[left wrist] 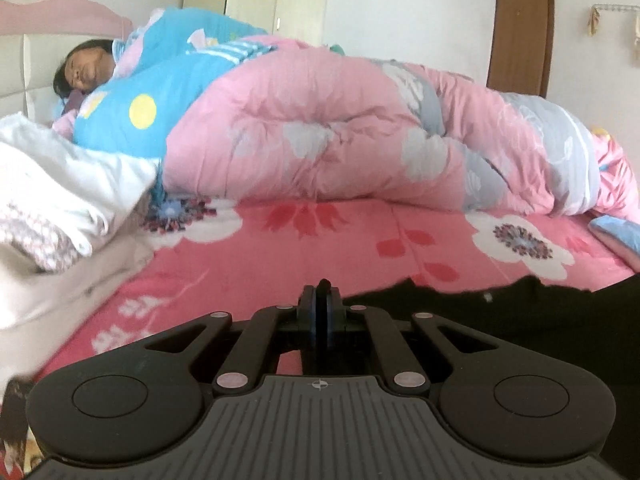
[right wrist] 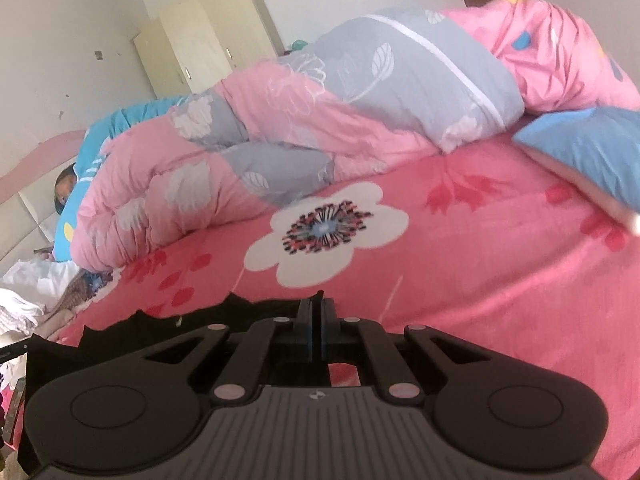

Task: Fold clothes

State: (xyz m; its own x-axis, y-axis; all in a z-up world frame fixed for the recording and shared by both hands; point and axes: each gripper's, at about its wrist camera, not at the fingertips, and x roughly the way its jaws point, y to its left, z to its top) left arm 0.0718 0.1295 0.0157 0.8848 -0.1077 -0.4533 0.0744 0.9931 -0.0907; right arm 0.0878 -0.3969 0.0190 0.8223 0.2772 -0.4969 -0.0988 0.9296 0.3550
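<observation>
Between my two grippers the black garment [left wrist: 500, 312] stretches sideways; left gripper [left wrist: 322, 292] and right gripper [right wrist: 318, 304] each pinch its edge.

The left gripper [left wrist: 322, 285] has its jaws pressed together, pinching black cloth [left wrist: 500, 300]. The right gripper [right wrist: 317, 299] is likewise closed on the same cloth's edge.
</observation>
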